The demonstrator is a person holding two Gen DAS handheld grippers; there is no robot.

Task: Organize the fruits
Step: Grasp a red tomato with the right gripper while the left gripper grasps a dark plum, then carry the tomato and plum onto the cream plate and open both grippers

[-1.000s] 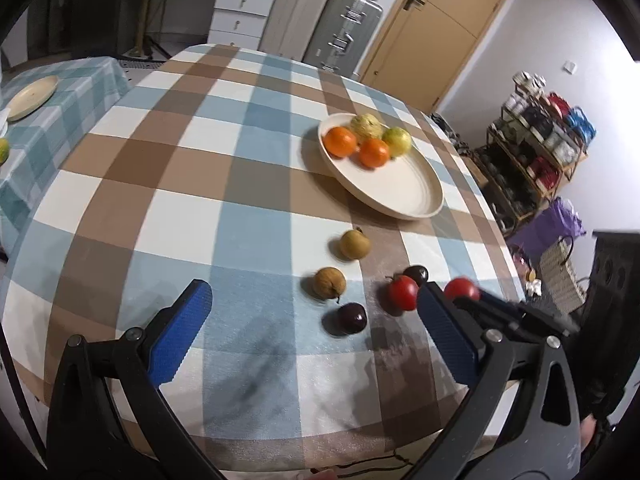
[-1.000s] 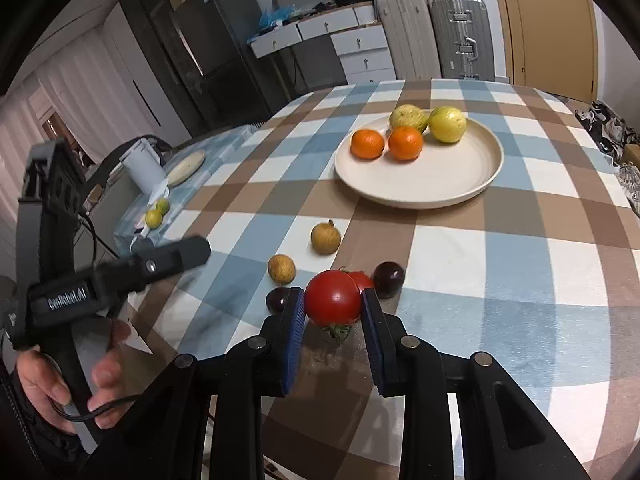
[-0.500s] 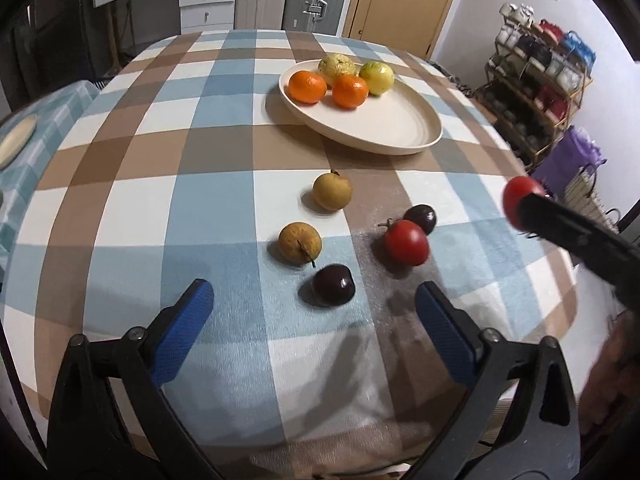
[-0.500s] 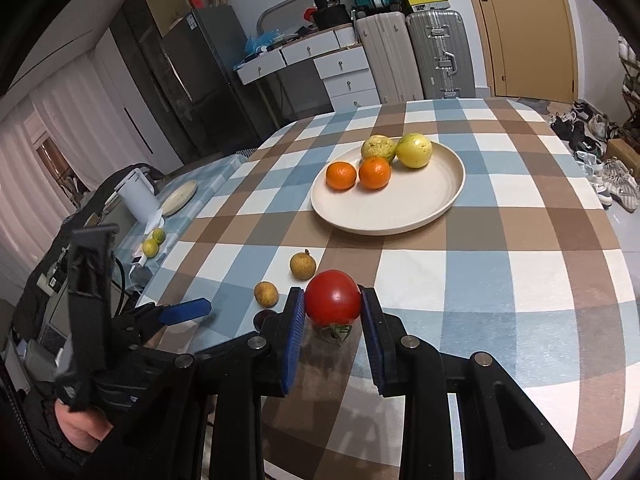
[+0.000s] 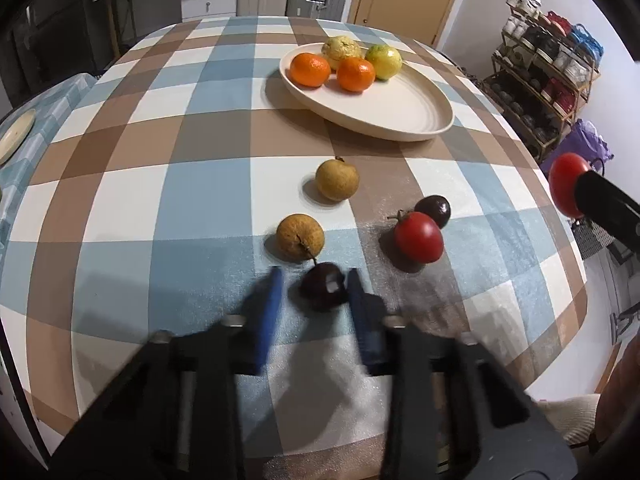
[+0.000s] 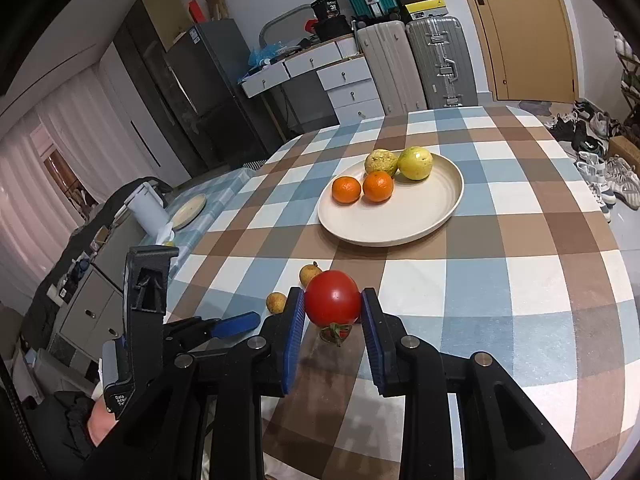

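Observation:
My right gripper [image 6: 332, 316] is shut on a red tomato [image 6: 333, 298] and holds it above the table's near edge; the tomato also shows in the left wrist view [image 5: 566, 188]. My left gripper [image 5: 314, 292] has its blurred blue fingers closing around a dark plum [image 5: 323, 286] on the checked tablecloth; a gap still shows on the left side. Near it lie two brown pears [image 5: 300, 237] [image 5: 337, 179], a second red tomato [image 5: 419, 236] and another dark plum [image 5: 434, 210]. The cream plate [image 5: 400, 114] holds two oranges [image 5: 310, 69] and two yellow-green fruits [image 5: 383, 62].
The round table's edge [image 5: 576, 320] lies close on the right and near sides. A side table with a small plate [image 6: 188, 210] and a white jug [image 6: 146, 210] stands to the left. A shelf of shoes [image 5: 548, 76] stands at the right.
My left gripper has moved forward and down to the dark plum and its fingers have closed in from wide open. My right gripper has lifted the tomato higher and back.

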